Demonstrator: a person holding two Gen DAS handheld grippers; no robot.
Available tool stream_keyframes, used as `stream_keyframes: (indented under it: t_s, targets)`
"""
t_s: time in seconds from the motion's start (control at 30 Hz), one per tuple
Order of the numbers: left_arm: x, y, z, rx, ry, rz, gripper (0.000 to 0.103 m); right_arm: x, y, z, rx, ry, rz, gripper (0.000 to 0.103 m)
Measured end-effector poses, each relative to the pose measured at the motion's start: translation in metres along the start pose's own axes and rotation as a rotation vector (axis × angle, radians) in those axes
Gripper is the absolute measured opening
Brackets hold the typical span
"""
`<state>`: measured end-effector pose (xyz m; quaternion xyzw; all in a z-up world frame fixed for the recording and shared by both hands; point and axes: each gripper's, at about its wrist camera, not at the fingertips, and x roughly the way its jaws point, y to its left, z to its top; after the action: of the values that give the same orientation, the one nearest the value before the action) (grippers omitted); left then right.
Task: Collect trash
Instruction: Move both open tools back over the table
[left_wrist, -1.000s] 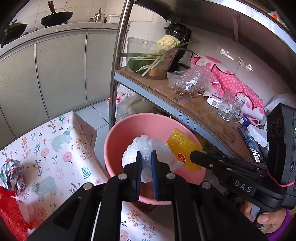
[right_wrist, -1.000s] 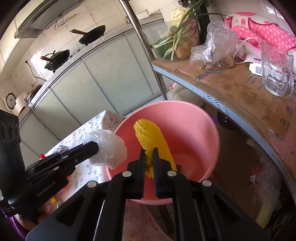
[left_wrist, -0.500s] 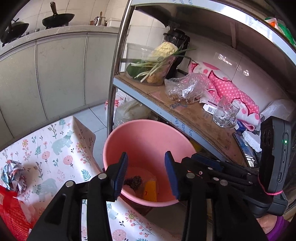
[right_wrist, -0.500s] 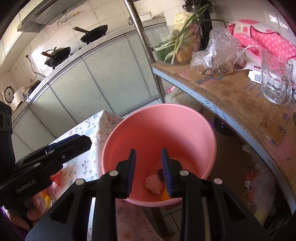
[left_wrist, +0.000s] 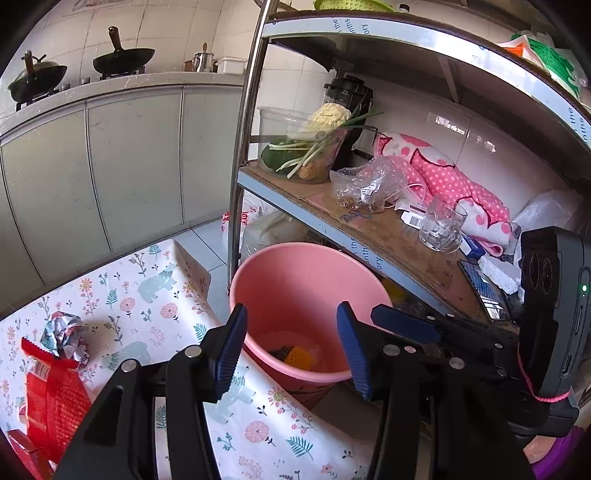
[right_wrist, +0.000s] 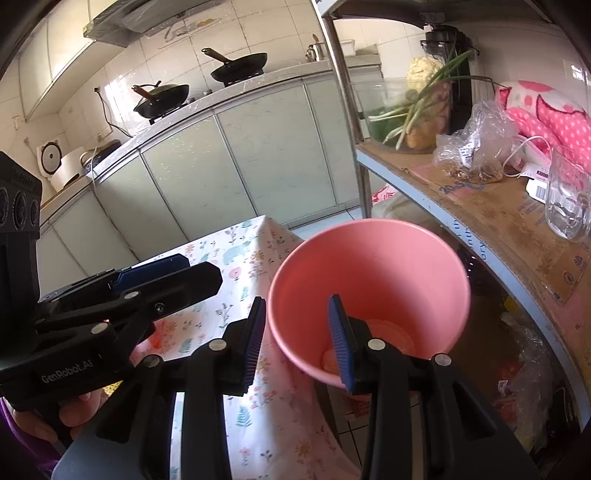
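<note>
I hold both tools level and side by side above the corner of the worktop (left_wrist: 122, 295) with its flowered cloth, each pointing down toward the pink bucket (left_wrist: 295, 273) that stands on the floor beside the metal shelf (left_wrist: 373, 229). My left hand-held gripper (left_wrist: 291, 343) is spread wide, its blue pads (left_wrist: 229, 347) bare and touching nothing. My right hand-held gripper (right_wrist: 295, 339) is likewise wide apart and empty, one pad inside the bucket's rim in its own view. At the bottom of the bucket lie a yellow mesh piece (left_wrist: 301, 356), a dark scrap and what may be a clear plastic bag, though that is hard to make out. On the worktop, well away from the bucket, a crumpled foil ball (left_wrist: 62, 332) touches a red wrapper (left_wrist: 51, 395).
</note>
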<state>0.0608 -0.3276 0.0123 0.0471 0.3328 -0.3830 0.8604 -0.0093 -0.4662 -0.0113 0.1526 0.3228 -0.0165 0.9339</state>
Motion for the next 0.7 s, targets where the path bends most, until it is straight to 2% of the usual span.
stream_keyframes:
  t_s: [0.37,0.43,0.5,0.7]
  targets:
    - [-0.056,0.016,-0.023,0.036,-0.043,0.065,0.05,-0.004,0.025,-0.01,-0.042,0.032,0.04,0.036]
    - [-0.071,0.024,-0.028,0.034,-0.067,0.098,0.05,-0.005,0.03,-0.012,-0.053,0.038,0.053,0.037]
    - [-0.086,0.032,-0.033,0.031,-0.079,0.129,0.05,-0.006,0.036,-0.014,-0.059,0.042,0.071,0.044]
    - [-0.132,0.066,-0.055,-0.018,-0.09,0.244,0.051,-0.007,0.055,-0.019,-0.09,0.06,0.111,0.044]
